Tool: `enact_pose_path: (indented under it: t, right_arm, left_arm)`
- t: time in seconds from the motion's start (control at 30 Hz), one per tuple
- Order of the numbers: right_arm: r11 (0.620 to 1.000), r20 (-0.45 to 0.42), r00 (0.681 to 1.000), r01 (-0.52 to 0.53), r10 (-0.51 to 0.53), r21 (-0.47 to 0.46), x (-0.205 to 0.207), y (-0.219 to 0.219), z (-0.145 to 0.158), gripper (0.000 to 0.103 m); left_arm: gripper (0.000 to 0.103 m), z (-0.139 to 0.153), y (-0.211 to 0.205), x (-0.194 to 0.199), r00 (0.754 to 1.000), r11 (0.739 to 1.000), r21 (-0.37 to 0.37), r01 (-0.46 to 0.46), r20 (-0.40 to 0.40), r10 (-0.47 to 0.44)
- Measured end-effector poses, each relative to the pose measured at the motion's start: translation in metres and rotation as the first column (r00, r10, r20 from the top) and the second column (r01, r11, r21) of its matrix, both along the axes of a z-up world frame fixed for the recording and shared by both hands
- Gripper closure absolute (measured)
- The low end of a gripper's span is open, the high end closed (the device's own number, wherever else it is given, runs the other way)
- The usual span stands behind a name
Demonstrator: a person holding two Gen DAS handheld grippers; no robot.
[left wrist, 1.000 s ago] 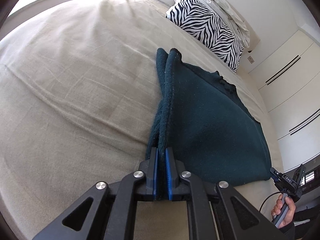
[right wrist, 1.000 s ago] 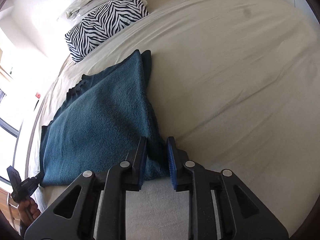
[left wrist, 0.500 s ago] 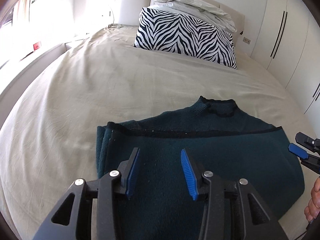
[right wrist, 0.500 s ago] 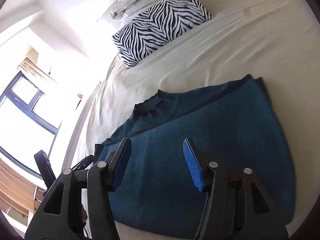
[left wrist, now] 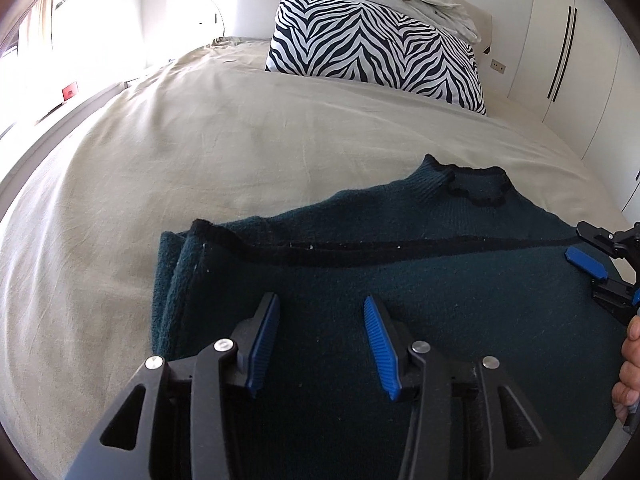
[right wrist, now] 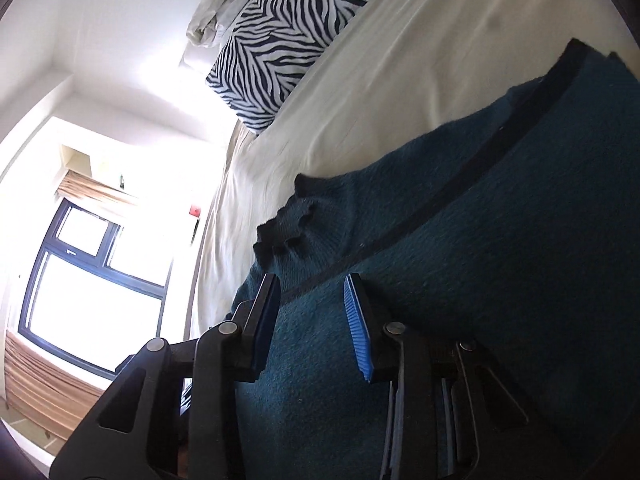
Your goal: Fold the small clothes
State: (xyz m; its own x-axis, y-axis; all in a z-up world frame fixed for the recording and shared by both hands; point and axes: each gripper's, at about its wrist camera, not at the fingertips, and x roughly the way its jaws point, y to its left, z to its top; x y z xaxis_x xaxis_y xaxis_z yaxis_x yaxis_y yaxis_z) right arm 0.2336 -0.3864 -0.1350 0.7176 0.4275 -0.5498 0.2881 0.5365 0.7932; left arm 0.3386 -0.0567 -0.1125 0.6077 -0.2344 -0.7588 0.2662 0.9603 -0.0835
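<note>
A dark teal sweater (left wrist: 400,280) lies folded on the beige bed (left wrist: 200,152), its black-trimmed collar toward the zebra pillow (left wrist: 376,48) at 12 o'clock. The left claw (left wrist: 320,324) hovers over the sweater's near half, jaws parting, nothing pinched between them. The right claw (right wrist: 310,308), at 3 o'clock in the left view, is over the black hem line with jaws closing, pads not yet pressing cloth.

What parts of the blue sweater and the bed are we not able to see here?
- Sweater near hem: left wrist view, hidden behind the left gripper.
- Sweater's right side: right wrist view, cut off by the frame edge.
- Sleeves: folded under, unseen in both views.
- Bed foot: below both frames.
- Window outside: right wrist view, washed out by glare.
</note>
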Motion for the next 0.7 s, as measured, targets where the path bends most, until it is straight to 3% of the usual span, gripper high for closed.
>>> enact_pose_path:
  t: [0.13,0.4,0.47,0.53,0.6,0.7]
  right_arm:
    - [0.990,0.004,0.990,0.140,-0.140,0.025,-0.025,-0.049,-0.004,0.075]
    - [0.948,-0.045,0.952,0.296,-0.303,-0.118,-0.067,-0.087,0.016,0.072]
    - [0.956,-0.036,0.960,0.274,-0.278,-0.101,-0.074,-0.075,0.026,0.072]
    - [0.980,-0.008,0.981,0.196,-0.196,-0.019,-0.082,-0.047,0.040,0.069]
    - [0.995,0.010,0.995,0.098,-0.099,0.033,-0.080,-0.004,0.048,0.069]
    - [0.996,0.018,0.998,-0.059,0.058,0.070,-0.085,0.060,0.050,0.069]
  left_arm:
    - [0.055,-0.001,0.000,0.001,1.000,1.000,-0.004,0.002,0.005,-0.002]
    - [0.055,-0.003,0.001,-0.003,1.000,1.000,-0.014,0.002,0.021,-0.001]
    - [0.055,-0.002,0.001,-0.005,1.000,1.000,-0.018,0.001,0.024,-0.001]
    - [0.055,0.003,0.007,-0.007,1.000,0.999,-0.054,-0.006,0.004,0.006]
    - [0.058,0.015,0.020,-0.016,0.997,0.989,-0.140,-0.045,-0.066,0.036]
    - [0.058,0.036,0.036,-0.062,0.994,0.946,-0.320,-0.044,-0.111,0.009]
